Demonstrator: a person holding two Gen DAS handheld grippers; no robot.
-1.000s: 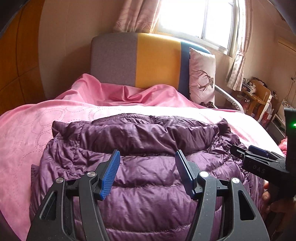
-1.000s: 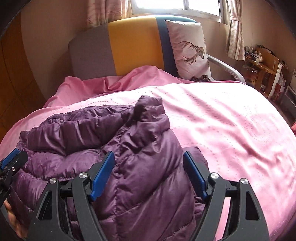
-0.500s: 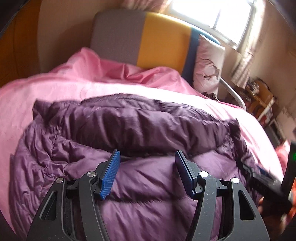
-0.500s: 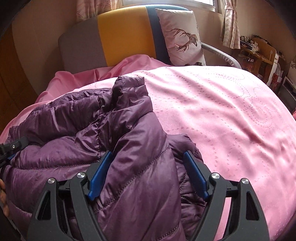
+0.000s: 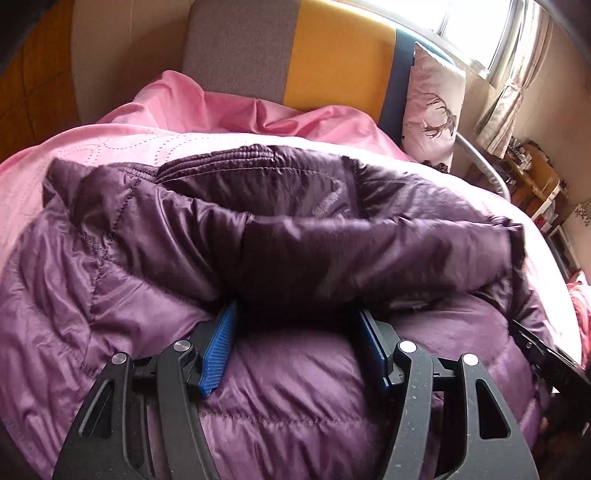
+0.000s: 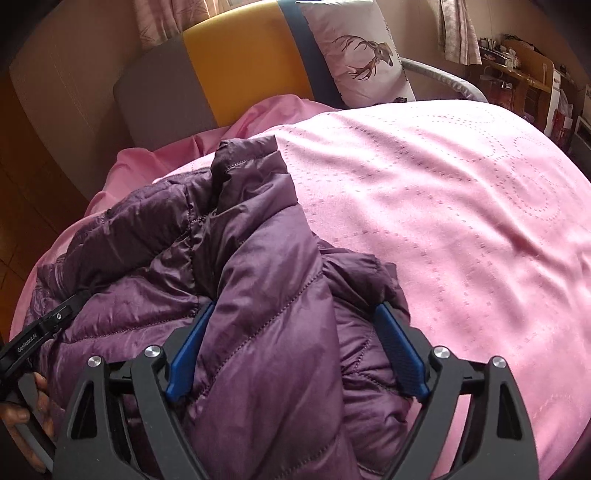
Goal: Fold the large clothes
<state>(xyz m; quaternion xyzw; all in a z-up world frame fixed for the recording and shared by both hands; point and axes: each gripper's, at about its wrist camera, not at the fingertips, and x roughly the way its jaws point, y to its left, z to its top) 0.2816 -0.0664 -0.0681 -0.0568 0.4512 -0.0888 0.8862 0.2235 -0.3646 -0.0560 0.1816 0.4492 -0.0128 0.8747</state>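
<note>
Jacket (image 5: 280, 387) puffy, slippery; best gripped at seams. Left claw (image 5: 295, 347) open astride fold; right claw (image 6: 295, 354) just widened, jacket between.

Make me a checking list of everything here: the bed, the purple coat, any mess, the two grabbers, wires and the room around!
Surface: pink bedspread, a bit wrinkled.
Job's things: purple puffer jacket lying bunched and partly folded on the bedspread.
Clutter: nothing seen on the bed besides a deer pillow at the headboard.
Grippers: left gripper open over the jacket, tips tucked under a fold; right gripper has just been opening, a puffy fold between its jaws.
Cables: nothing seen.
Surroundings: window with curtains, crowded wooden shelves.
</note>
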